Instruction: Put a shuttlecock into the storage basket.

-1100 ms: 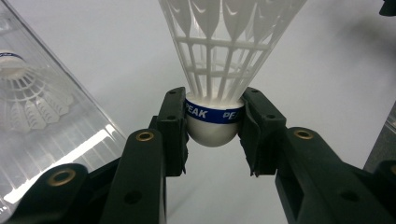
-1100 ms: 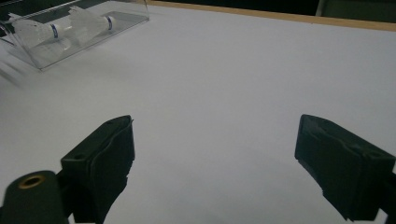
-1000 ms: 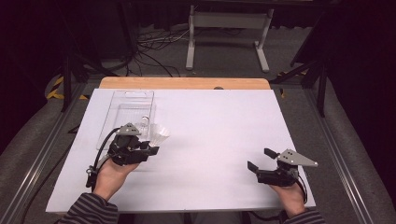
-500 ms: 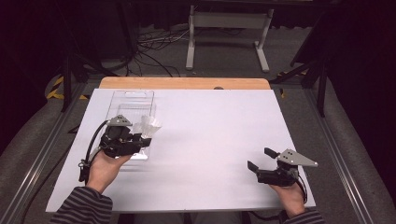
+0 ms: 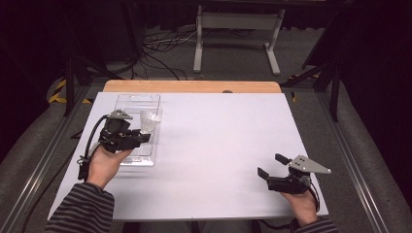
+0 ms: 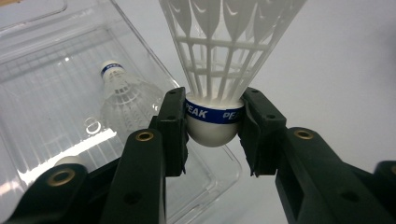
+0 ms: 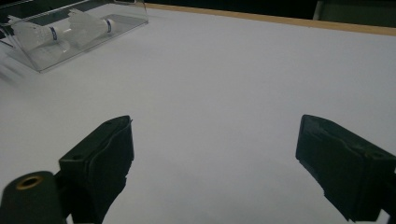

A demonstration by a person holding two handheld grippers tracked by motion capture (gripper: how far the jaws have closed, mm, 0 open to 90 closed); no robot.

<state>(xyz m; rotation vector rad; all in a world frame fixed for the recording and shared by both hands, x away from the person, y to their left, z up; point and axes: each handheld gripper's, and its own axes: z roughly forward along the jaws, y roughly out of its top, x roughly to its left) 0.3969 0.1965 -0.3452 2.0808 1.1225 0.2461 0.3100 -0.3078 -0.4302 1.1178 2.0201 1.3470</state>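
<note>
Gripping a white shuttlecock (image 6: 215, 84) by its cork over the clear tray (image 5: 127, 163) near the table's left edge, the left gripper (image 5: 142, 137) should release low inside; the right gripper (image 5: 272, 165) rests open.

We are looking at a white shuttlecock (image 6: 219, 70) with a rounded white cork and a blue band reading "PEAK". It is sitting cork-down in the left gripper view, its plastic lattice skirt fanning out toward twelve o'clock, with the black jaws pressing on the band from nine and three o'clock. In the high view the shuttlecock (image 5: 149, 120) is hanging over the right edge of the clear tray (image 5: 137, 101), which is lying at about ten o'clock on the table. Two more shuttlecocks are lying on their sides inside the tray, one (image 6: 122, 88) with its cork pointing toward eleven o'clock.
</note>
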